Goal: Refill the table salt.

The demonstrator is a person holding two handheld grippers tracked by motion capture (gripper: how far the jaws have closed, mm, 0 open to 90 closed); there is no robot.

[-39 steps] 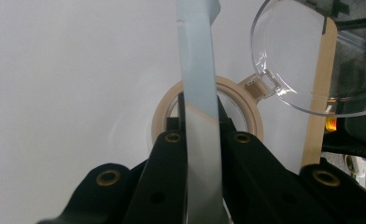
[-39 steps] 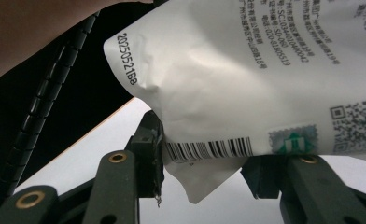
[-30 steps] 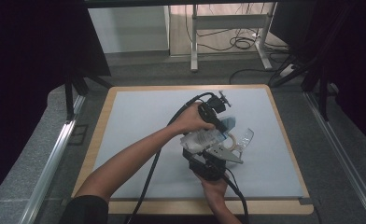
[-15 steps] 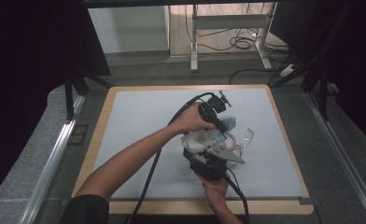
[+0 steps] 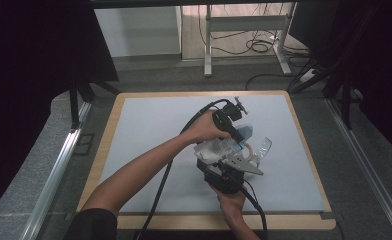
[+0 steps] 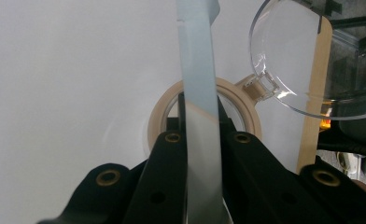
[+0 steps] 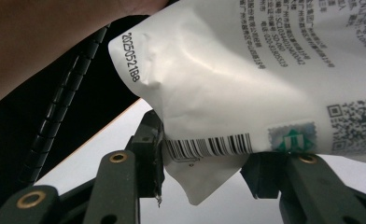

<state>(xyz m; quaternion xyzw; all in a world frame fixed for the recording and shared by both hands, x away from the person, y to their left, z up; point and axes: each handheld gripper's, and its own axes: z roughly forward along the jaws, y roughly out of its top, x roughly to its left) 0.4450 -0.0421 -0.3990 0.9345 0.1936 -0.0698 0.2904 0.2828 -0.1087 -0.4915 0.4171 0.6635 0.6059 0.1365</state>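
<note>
The white pouch [image 7: 246, 88], printed with a barcode and a date stamp, hangs above the middle of the worktop [image 5: 149, 125], just right of centre, held between my two tools; in the right gripper view its lower edge sits between the jaws of my right claw [image 7: 204, 172], which stand partly closed with the left pad on the barcode corner, and I judge this a grip on the pouch's bottom seam, though the right pad's contact is hidden behind the bag; my left claw [image 6: 202, 140] is clamped tight together on a pale blue strip [image 6: 197, 84] that runs straight up between its jaws, which I take for the pouch's top edge or tear strip, though I cannot be sure it belongs to the bag; beyond the left jaws a roll of beige tape [image 6: 246, 105] lies flat on the worktop, and a clear plastic cup [image 6: 302, 60] rests on its side just beside it, touching the roll at its rim; in the high view both hands crowd over this cluster; to do this step well I would keep the right grip low and steady as an anchor, pull the strip evenly with the left so it does not slip or shear crooked, and stay clear of the cup.
</note>
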